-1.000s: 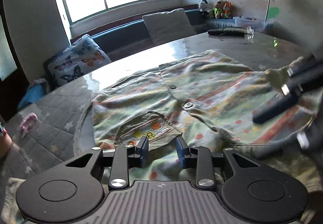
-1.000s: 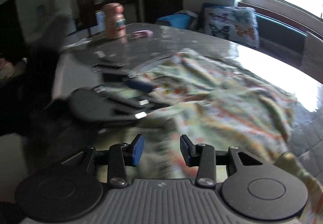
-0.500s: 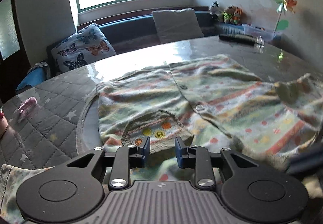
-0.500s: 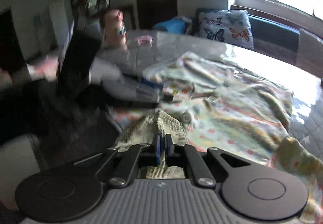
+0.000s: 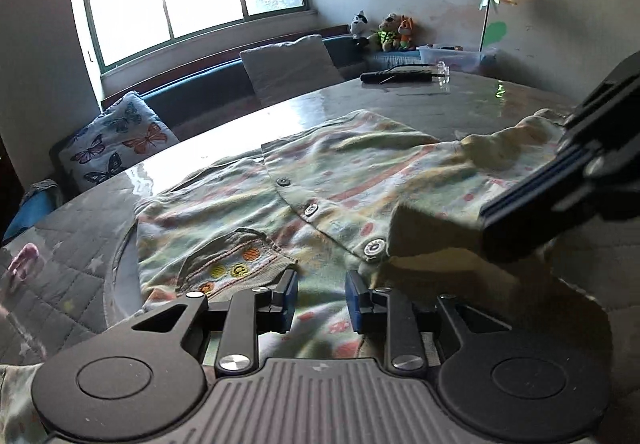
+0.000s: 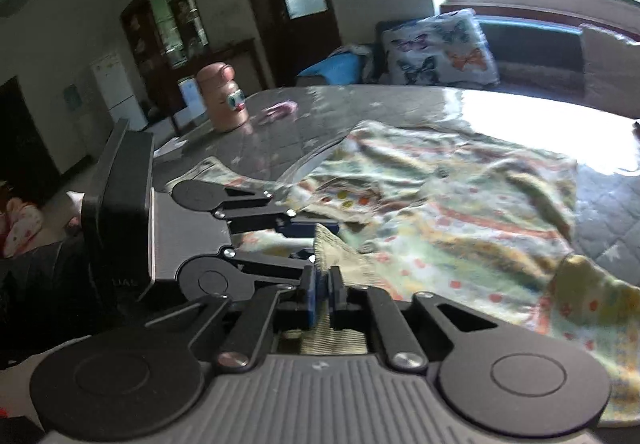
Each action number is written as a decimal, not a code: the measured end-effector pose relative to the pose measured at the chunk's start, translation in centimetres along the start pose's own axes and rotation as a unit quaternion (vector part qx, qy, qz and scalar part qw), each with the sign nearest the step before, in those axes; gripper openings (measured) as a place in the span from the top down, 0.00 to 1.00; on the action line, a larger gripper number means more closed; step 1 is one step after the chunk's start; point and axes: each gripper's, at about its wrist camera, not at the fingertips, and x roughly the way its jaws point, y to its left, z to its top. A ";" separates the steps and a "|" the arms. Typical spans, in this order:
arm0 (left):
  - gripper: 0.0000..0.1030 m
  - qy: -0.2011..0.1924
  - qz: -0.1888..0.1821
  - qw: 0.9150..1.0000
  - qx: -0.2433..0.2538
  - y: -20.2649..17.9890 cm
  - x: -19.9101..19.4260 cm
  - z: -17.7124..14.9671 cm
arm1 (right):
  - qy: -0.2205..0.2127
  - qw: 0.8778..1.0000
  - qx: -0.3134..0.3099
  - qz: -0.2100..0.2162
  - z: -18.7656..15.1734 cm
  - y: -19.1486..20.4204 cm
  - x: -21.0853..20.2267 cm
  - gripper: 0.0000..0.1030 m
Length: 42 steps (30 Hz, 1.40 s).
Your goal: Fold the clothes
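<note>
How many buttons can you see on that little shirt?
3, in a line down the shirt front: top button, middle button, bottom button beside the lifted hem. More may hide under folds.

A shirt (image 5: 340, 180) lies spread in the middle of the table (image 5: 460, 96). Near one edge stands a bottle (image 6: 224, 100), a small toy (image 6: 278, 109) beside it. A dark case (image 5: 396, 76) lies at the opposite edge.

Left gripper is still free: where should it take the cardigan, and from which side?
Probably the ribbed bottom hem just ahead of the open left gripper, coming in low from the near edge; the right gripper already pinches the adjoining hem.
</note>
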 end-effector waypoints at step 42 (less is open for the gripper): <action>0.71 0.006 -0.034 0.997 -0.064 -1.8 -1.9 0.5 | -0.049 0.913 0.163 -0.370 -6.6 -21.4 -7.0 0.69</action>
